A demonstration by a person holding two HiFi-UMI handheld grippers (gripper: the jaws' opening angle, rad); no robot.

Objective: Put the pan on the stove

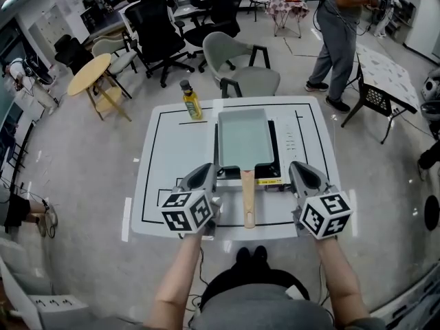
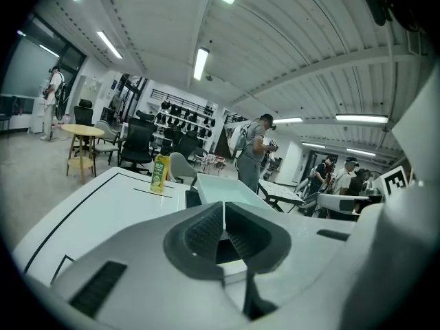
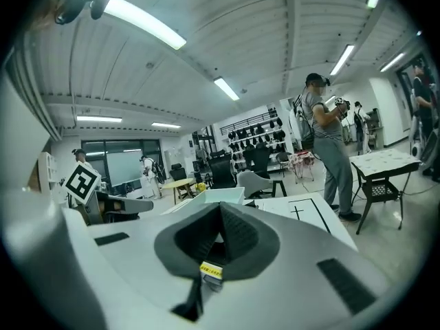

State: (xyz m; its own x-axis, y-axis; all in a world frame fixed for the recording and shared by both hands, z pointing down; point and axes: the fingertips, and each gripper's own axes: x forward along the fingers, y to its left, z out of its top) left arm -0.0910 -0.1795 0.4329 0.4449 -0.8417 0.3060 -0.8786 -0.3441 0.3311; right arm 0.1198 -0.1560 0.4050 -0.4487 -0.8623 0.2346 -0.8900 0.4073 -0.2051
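A pale green rectangular pan (image 1: 245, 138) sits on the black portable stove (image 1: 275, 158) in the middle of the white table (image 1: 172, 150). Its wooden handle (image 1: 248, 198) points toward me, between the two grippers. My left gripper (image 1: 210, 171) hovers left of the handle, jaws shut and empty; its own view shows the pan (image 2: 218, 188) beyond the closed tips (image 2: 223, 208). My right gripper (image 1: 294, 169) hovers right of the handle, also shut with nothing in it (image 3: 220, 208). The pan (image 3: 214, 196) appears past its jaws.
A yellow-green bottle (image 1: 191, 102) stands at the table's far left, also seen as the bottle (image 2: 160, 172). A grey chair (image 1: 244, 64) sits just behind the table. A person (image 1: 338, 33) stands at the far right near a small table (image 1: 381, 67). Office chairs and a round wooden table (image 1: 89, 74) fill the background.
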